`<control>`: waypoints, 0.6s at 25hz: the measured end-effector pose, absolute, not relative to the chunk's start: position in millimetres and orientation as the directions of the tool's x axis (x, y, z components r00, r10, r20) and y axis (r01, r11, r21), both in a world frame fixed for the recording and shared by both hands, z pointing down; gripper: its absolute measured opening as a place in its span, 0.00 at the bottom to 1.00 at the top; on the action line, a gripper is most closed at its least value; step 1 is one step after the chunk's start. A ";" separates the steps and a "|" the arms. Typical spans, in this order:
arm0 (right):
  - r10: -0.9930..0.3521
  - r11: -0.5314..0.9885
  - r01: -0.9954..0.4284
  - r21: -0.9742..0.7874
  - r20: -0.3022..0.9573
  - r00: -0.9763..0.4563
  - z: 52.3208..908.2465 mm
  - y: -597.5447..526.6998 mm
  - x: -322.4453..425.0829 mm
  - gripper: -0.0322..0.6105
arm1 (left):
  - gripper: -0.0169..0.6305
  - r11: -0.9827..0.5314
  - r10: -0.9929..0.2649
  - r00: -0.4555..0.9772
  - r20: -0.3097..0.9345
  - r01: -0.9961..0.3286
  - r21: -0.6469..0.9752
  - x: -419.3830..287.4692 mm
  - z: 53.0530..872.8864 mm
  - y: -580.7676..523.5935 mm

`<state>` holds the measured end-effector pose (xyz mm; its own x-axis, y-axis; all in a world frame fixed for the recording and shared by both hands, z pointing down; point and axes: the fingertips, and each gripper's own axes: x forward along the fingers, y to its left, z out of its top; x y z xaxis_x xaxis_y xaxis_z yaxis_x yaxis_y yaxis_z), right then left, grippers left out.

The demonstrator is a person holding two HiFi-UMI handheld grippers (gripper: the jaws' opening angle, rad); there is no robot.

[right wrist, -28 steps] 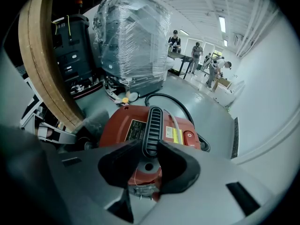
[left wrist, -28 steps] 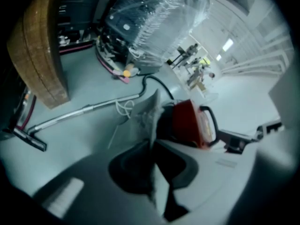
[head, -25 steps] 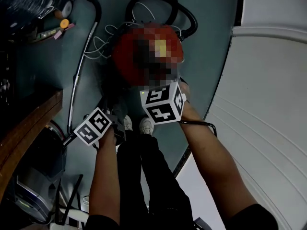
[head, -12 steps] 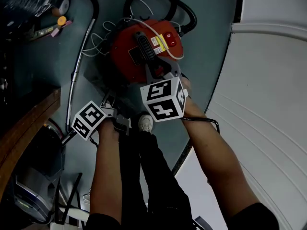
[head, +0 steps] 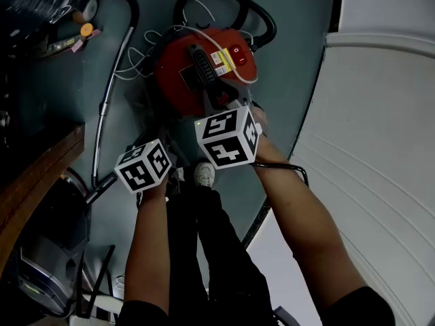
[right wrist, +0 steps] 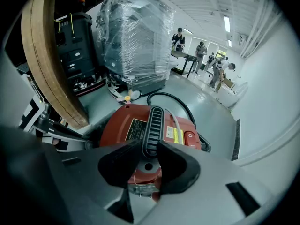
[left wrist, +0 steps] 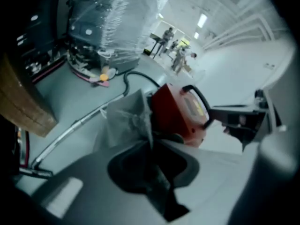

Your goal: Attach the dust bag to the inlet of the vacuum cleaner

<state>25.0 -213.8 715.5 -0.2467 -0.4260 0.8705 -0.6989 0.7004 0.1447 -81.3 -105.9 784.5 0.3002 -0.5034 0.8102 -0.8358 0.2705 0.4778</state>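
The teal floor (head: 299, 60) under the vacuum cleaner (head: 200, 70) is smooth and faintly glossy. The rounded red hard-plastic canister could skid on it if the bag is pushed on hard. A black ribbed hose (head: 262, 26) loops behind the canister, and a thin shiny metal wand (head: 112, 94) lies to its left. Either could snag a wrist as the bag is brought in.

The dust bag (left wrist: 124, 118) stands just beside the canister's near left side. It is pale, thin, creased and limp, like paper or fleece. I cannot make out the inlet, nor whether the bag's collar is seated on it. A crumpled bag may fold over the opening or tear at its edge.

The black ridged carry handle (right wrist: 152, 121) runs across the top of the canister. The right gripper (right wrist: 149, 144) is clamped on its near end, bracing the machine. The ribs give purchase, but a slip there would let the canister turn.

The left gripper (left wrist: 151, 156) has just been opening its jaws. They stand part way apart, with the bag's lower edge between them. The pads do not seem to press on it, so the bag could sag or drop away.
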 end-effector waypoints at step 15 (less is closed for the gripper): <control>-0.600 0.383 -0.917 -0.113 0.724 -0.340 660.9 -142.3 52.4 0.05 | 0.04 0.193 -0.591 0.098 0.801 -0.947 0.258 -116.4 719.0 -78.1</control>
<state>52.4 -142.3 660.9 -0.3400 -0.6005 0.7238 -0.9168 0.3831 -0.1128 -116.4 -78.1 719.0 0.0981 -0.5912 0.8005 -0.9466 0.1929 0.2584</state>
